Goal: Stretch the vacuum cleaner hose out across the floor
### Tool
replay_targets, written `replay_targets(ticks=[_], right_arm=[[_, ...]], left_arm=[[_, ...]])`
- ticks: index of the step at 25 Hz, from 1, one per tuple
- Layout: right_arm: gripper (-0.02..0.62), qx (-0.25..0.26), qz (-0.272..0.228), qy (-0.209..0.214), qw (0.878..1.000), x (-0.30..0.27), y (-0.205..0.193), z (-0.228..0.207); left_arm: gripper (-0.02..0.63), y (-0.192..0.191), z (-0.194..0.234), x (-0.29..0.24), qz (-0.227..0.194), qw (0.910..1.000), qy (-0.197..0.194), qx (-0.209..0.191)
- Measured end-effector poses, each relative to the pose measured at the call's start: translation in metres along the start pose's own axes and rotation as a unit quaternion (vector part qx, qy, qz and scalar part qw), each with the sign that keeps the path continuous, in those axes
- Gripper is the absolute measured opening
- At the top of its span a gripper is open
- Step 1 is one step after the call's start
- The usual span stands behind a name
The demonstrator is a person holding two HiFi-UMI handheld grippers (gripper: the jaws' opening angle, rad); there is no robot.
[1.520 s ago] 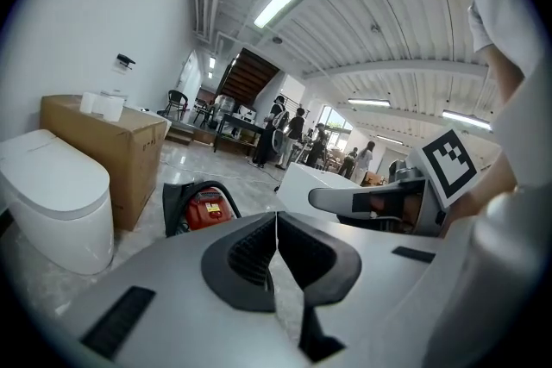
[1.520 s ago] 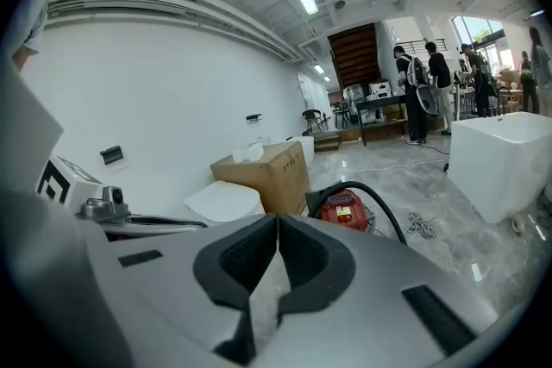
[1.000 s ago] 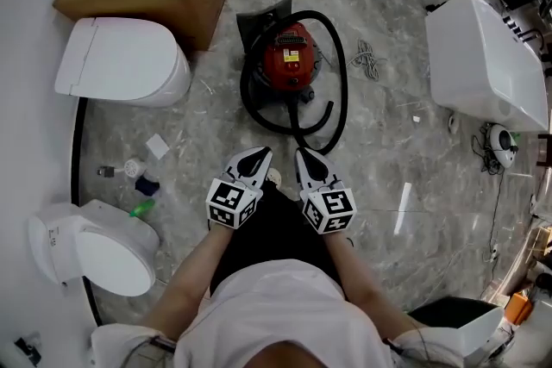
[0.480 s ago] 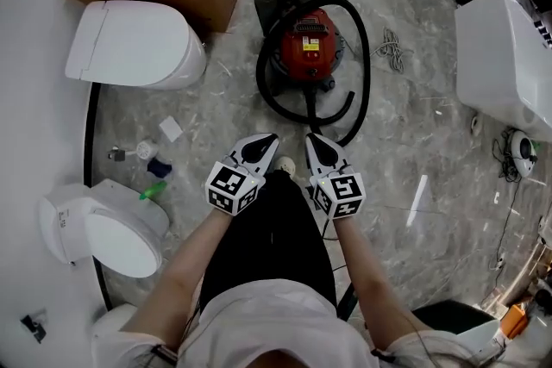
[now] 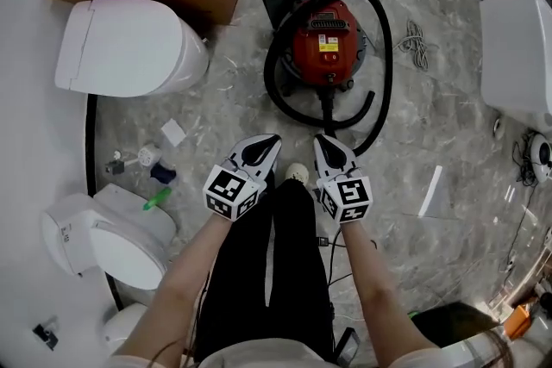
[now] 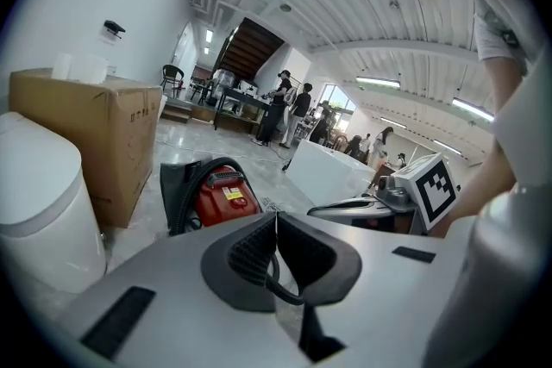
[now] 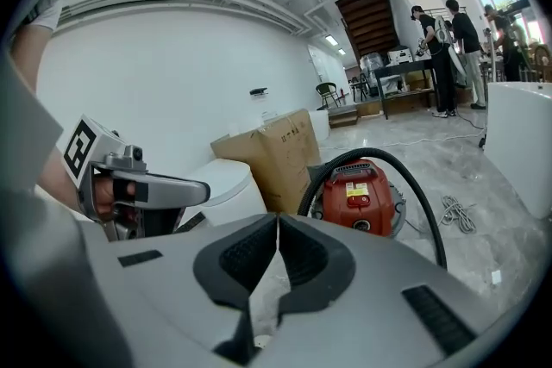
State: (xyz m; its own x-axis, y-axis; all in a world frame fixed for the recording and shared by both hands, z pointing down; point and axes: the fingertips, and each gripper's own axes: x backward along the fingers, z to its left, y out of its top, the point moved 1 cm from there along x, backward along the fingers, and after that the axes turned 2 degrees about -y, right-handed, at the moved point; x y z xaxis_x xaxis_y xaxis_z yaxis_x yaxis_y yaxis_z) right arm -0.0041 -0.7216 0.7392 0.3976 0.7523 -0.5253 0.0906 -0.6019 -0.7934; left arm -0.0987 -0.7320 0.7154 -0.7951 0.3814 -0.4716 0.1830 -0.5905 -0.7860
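Left gripper, right gripper nearer hose; closed jaws not touching.

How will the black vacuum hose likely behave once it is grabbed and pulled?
Probably floppy yet springy: the hose lies in loose loops around the red vacuum. Likely light, so it should drag easily over the smooth floor. A hard pull may tug the vacuum along.

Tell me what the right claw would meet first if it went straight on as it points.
Probably the black hose lying just ahead of the right claw, before the red vacuum cleaner; tilted down, it may touch floor first.
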Motion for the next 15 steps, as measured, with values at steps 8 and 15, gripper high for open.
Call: replay_targets(ticks=[8,15], right_arm=[[0.018,0.004,0.021,0.008,1.000,-0.078,-0.073,-0.014],[0.018,0.051,0.074,0.007,0.996,-0.122,-0.149,-0.011]], left_arm=[[0.011,-0.075,0.070,-0.038,0.017,0.9995,0.001,0.027],[0.011,-0.153,0.111,-0.060,0.027,0.9966,0.011,0.078]])
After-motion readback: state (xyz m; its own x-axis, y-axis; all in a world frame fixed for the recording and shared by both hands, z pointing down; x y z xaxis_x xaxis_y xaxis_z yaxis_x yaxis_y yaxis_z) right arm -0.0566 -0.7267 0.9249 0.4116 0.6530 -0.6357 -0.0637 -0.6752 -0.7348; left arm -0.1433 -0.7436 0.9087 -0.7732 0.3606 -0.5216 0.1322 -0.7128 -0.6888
